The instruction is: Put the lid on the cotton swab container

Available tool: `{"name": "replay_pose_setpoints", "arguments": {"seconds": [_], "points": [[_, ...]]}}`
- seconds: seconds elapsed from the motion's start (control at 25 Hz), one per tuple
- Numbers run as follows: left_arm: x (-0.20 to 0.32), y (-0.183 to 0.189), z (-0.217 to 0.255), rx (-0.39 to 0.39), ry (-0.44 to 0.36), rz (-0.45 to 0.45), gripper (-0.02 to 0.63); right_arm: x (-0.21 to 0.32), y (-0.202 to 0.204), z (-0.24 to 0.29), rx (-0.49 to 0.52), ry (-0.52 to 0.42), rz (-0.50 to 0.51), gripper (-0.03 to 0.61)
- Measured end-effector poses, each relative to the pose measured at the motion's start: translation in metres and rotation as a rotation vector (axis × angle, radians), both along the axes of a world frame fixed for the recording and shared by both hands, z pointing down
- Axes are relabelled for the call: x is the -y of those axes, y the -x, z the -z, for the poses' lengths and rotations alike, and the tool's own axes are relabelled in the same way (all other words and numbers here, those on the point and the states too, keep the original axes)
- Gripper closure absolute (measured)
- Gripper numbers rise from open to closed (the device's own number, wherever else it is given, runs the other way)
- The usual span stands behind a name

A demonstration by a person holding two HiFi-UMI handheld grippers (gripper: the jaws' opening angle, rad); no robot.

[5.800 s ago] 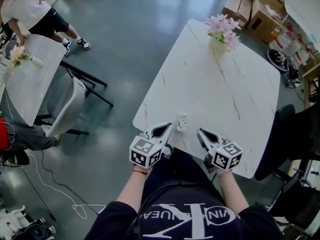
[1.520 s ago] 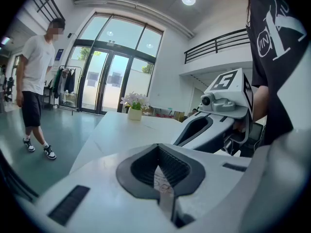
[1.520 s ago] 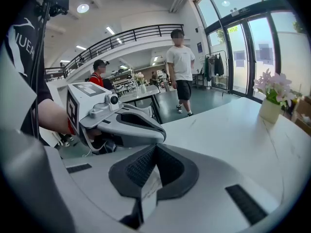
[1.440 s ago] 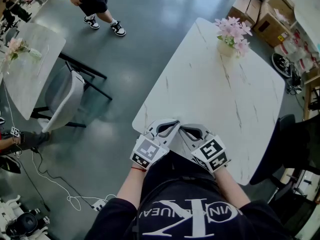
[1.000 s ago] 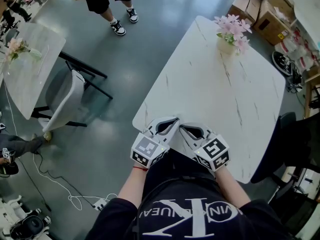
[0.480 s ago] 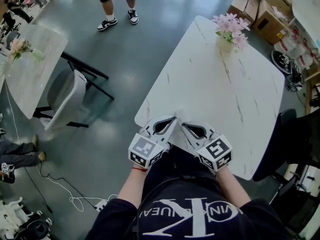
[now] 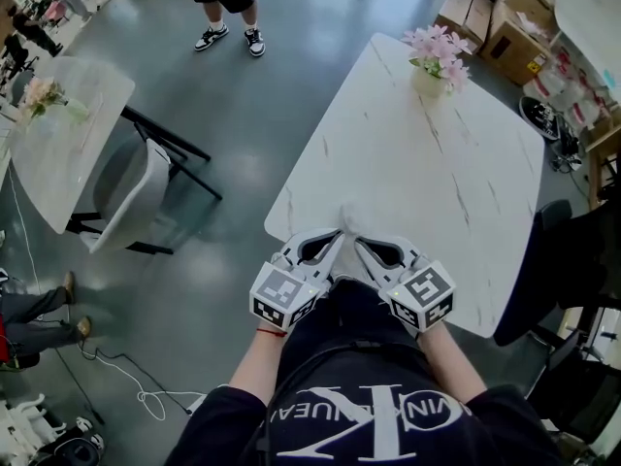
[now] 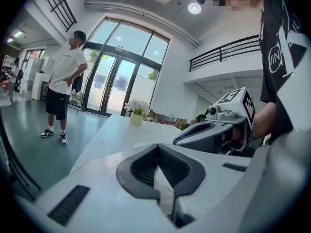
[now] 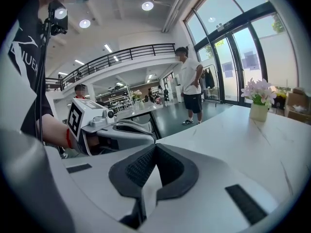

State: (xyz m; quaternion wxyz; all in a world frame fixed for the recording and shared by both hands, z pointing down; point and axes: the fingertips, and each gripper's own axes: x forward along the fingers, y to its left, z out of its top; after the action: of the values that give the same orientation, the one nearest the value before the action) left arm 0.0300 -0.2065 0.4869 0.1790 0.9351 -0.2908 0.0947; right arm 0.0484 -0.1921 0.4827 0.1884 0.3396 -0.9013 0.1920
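Both the left gripper (image 7: 333, 238) and right gripper (image 7: 356, 244) have drawn together, closed.

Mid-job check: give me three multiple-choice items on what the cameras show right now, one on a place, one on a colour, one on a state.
1. Where on the table does the flower vase stand? A near edge; B far end; C middle.
2. Its flowers are: A pink; B yellow; C blue.
3. The left tongs are: A wide open; B shut on a lid; C shut, empty.

Answers: B, the vase sits at the end farthest from the person; A, the blooms are pale pink; C, the tips meet and only the table shows through the gap.
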Motion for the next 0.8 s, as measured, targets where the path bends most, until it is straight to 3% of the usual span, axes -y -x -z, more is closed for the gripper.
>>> {"name": "replay_pose_setpoints", "arguments": {"seconds": [0.8], "points": [[-0.041, 0.004, 0.016, 0.011, -0.027, -0.022, 0.609, -0.04, 0.006, 0.021, 0.041, -0.053, -0.011, 0.575]]}}
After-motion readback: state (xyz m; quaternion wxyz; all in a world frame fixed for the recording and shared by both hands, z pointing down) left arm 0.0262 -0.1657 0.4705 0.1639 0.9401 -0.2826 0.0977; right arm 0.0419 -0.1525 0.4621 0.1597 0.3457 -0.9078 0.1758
